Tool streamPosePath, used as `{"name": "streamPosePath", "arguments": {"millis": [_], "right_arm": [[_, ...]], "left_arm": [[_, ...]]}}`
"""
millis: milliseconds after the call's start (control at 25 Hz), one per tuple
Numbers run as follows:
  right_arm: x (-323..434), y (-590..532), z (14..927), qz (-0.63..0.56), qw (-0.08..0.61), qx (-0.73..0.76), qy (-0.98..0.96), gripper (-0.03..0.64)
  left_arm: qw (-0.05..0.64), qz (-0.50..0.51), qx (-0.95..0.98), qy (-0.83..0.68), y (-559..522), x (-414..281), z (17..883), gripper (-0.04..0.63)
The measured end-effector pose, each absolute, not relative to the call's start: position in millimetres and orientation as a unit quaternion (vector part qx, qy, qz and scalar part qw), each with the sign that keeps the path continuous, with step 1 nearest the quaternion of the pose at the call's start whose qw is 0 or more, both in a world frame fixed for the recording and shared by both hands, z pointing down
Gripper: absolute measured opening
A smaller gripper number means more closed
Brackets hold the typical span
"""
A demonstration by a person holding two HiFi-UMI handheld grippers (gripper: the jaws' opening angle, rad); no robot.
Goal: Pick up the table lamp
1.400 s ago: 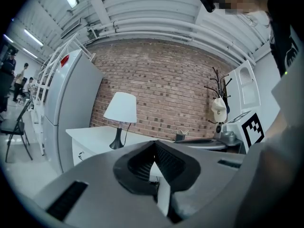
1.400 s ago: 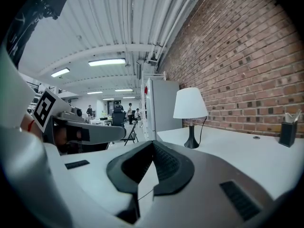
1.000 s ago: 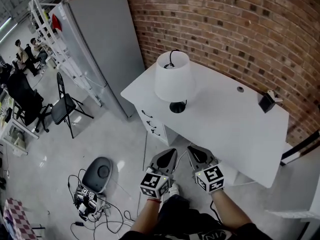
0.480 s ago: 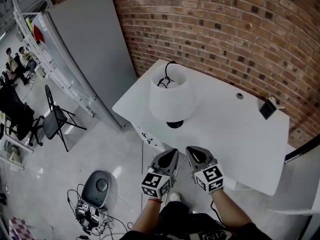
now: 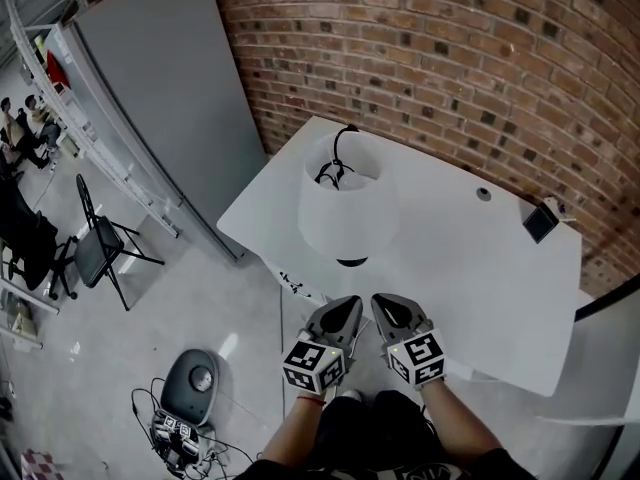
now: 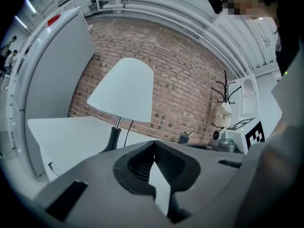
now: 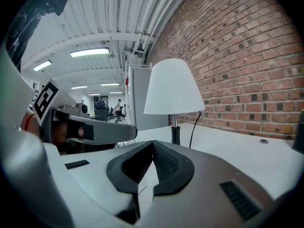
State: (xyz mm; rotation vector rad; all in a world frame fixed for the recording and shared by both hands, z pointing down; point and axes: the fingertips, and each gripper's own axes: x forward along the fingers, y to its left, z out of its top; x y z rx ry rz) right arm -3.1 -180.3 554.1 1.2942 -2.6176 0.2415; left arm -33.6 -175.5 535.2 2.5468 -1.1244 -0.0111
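White table lamp stands upright on the white table, toward its left end, black base flat on the top. Brick wall behind. Person's forearms reach forward, low and side by side, both grippers aimed at the lamp from the table's near edge. Left gripper: fingers closed together, empty. Right gripper: fingers closed together, empty. Both are apart from the lamp, marker cubes facing up.
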Motion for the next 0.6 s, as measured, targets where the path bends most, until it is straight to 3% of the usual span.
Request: {"name": "streamPosePath", "arguments": {"millis": [480, 600], "right_arm": [[-4.9, -233.6, 598.8, 0.078, 0.11, 0.434, -0.891, 0.002], [-7.7, -244.2, 606.5, 0.075, 0.116, 0.43, -0.892, 0.002]], "left_arm": [[0.212, -0.08, 0.91, -0.347, -221.4, -28.0, 552.2, 0.009], [0.227, -0.112, 0.912, -0.321, -232.5, -25.3, 547.9, 0.077]]}}
